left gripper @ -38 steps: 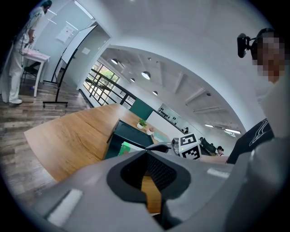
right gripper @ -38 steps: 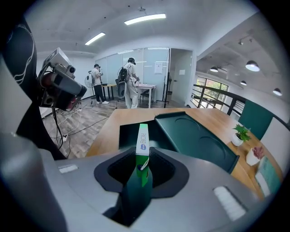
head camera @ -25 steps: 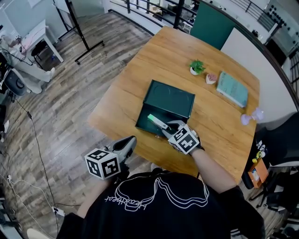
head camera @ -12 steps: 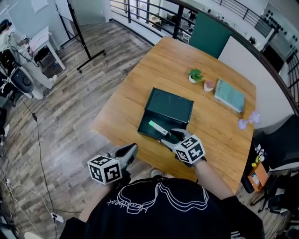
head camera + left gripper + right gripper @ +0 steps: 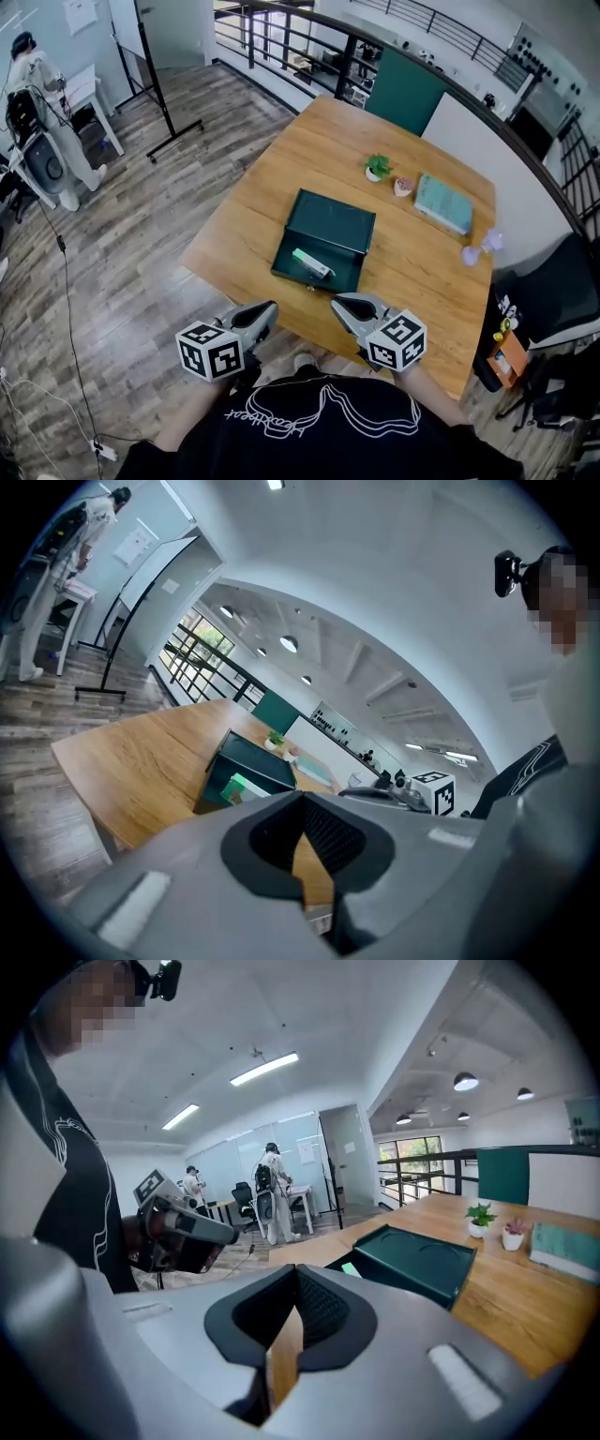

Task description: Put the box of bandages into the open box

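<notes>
1. The left gripper (image 5: 302, 799) has its jaws drawn together to a thin sliver, with nothing between them; only bench wood shows through the gap.
2. The right gripper (image 5: 295, 1274) is the same: jaws nearly touching, gripping nothing.
3. In the head view both grippers hang close to the person's body, just off the near edge of the bench (image 5: 281, 169), well apart from the task's things.
4. The box of bandages (image 5: 312, 263), white with a green end, lies flat inside the open box (image 5: 330, 220), in its near compartment, close to the front wall.
5. The lid of the open box is up or folded back toward the far side; I cannot tell which.
6. Farther along the bench stand a small plant (image 5: 377, 167) and a teal book (image 5: 442, 202), clear of the work.
7. Judged from this, the placing step looks done: the bandages are in and both pairs of jaws are free.
8. No further move seems called for, unless the lid is to be closed, which the task does not ask.
</notes>
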`<state>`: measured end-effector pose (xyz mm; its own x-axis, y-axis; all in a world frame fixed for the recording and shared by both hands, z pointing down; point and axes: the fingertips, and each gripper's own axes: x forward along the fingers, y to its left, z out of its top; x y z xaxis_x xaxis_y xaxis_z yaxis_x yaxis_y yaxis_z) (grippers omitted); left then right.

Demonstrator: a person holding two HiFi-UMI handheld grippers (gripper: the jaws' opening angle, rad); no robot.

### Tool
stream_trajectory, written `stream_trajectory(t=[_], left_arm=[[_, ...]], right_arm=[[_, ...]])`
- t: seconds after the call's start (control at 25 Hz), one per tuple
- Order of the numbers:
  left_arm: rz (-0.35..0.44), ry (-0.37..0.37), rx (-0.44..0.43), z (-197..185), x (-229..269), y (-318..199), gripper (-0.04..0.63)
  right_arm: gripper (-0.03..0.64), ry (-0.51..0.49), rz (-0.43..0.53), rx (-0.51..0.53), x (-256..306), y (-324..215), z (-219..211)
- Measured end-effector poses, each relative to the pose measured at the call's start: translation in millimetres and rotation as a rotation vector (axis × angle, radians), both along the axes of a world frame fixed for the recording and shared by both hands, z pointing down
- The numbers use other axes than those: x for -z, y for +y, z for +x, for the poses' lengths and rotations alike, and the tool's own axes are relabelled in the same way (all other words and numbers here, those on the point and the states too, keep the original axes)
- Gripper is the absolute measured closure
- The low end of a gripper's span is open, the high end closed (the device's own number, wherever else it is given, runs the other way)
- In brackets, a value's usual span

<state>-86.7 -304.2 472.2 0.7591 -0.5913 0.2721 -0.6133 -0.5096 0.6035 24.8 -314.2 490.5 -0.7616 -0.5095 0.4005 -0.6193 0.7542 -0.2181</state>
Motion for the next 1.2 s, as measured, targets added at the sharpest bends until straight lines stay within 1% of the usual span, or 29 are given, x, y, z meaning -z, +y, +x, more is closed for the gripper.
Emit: stream_trajectory(t=[0.08, 0.32, 0.44, 0.68, 0.8, 1.2], left_arm=[[0.016, -0.001, -0.018, 2.2, 5.2, 8.2, 0.595], [0.047, -0.011, -0.060, 4.8, 11.5, 29.2, 0.595], [0.054, -0.009, -0.080, 8.8, 13.9, 34.6, 0.595], [0.078, -0.008, -0.133, 20.4, 22.4, 45.2, 0.595], [0.088, -0.010, -0.148, 24.0, 25.2, 49.3, 0.595], [0.090, -0.009, -0.145, 20.8, 25.4, 62.1, 0.595]], right_arm=[[0.592, -0.032, 0.001, -0.003, 7.7, 12.8, -2.0], [0.592, -0.177, -0.055, -0.045, 20.1, 42.4, -3.8], [0.592, -0.220, -0.067, -0.064, 24.5, 53.1, -1.7], [0.592, -0.214, -0.023, -0.070, 33.3, 71.1, 0.2], [0.592, -0.217, -0.015, -0.079, 34.0, 75.2, 0.8], [0.592, -0.226, -0.023, -0.063, 33.9, 87.7, -6.2]])
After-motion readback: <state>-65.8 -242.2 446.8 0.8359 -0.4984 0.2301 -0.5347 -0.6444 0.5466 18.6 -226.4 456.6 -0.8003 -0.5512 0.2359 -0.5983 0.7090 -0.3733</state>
